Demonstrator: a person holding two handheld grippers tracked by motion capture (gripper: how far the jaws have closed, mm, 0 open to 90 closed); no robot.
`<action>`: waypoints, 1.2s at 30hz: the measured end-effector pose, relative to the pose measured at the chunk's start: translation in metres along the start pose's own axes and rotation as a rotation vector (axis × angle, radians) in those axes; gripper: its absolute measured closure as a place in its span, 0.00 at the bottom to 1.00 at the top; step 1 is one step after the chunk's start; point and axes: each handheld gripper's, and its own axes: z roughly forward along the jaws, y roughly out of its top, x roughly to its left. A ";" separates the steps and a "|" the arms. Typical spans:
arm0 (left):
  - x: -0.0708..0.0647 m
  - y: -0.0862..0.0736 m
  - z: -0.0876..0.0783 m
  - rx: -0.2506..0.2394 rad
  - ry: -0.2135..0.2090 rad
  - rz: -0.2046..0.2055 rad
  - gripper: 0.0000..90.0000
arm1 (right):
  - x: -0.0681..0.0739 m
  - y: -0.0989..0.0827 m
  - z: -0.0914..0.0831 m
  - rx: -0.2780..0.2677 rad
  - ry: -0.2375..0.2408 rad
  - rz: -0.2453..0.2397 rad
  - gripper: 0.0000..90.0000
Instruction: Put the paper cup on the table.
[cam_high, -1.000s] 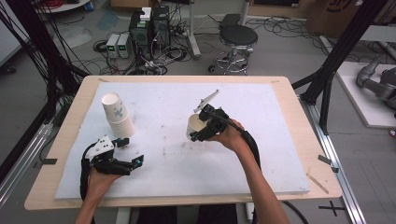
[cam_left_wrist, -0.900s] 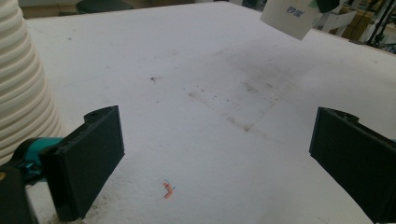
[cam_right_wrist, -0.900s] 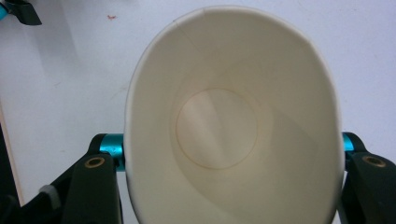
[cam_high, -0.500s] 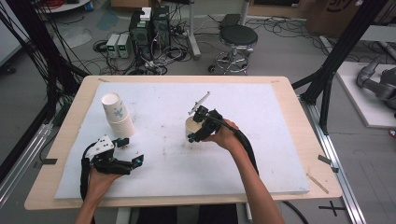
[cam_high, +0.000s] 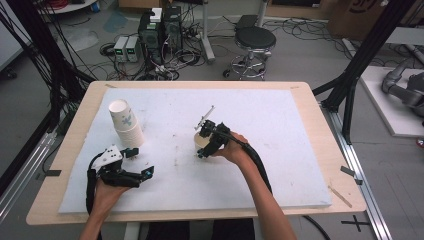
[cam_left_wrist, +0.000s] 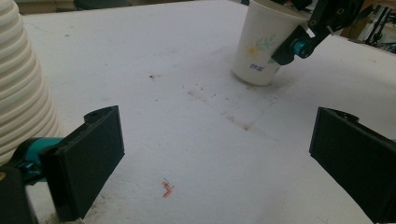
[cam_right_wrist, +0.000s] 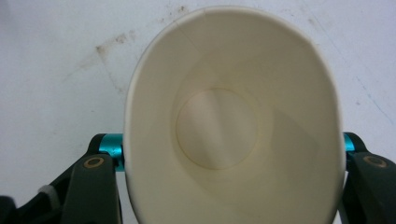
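A single paper cup (cam_high: 201, 141) with a leaf print (cam_left_wrist: 259, 45) stands on the white mat near the table's middle, its base down on the mat. My right gripper (cam_high: 206, 146) is shut on its wall from both sides, squeezing the rim into an oval (cam_right_wrist: 224, 121); the cup is empty inside. A tall stack of white paper cups (cam_high: 128, 125) stands at the left. My left gripper (cam_high: 142, 161) rests just in front of that stack (cam_left_wrist: 21, 84), open, with bare mat between its jaws.
The white foam mat (cam_high: 280, 120) covers most of the wooden table (cam_high: 320, 125). A small red scrap (cam_left_wrist: 166, 188) lies on the mat between my left jaws. A stool and electronics stand on the floor beyond the far edge.
My right hand has come down and a little nearer with the single cup, which now sits on the mat. The left hand and the stack have stayed put.
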 end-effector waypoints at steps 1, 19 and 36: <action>0.000 0.000 0.000 -0.001 0.001 0.001 0.03 | 0.001 0.001 0.000 0.002 -0.005 -0.001 0.38; 0.000 0.000 0.000 -0.004 -0.005 0.001 0.03 | 0.000 -0.005 0.011 -0.040 -0.009 -0.002 0.16; 0.001 -0.001 -0.003 -0.027 0.005 -0.003 0.03 | 0.010 -0.075 -0.025 -0.290 -0.054 0.075 0.16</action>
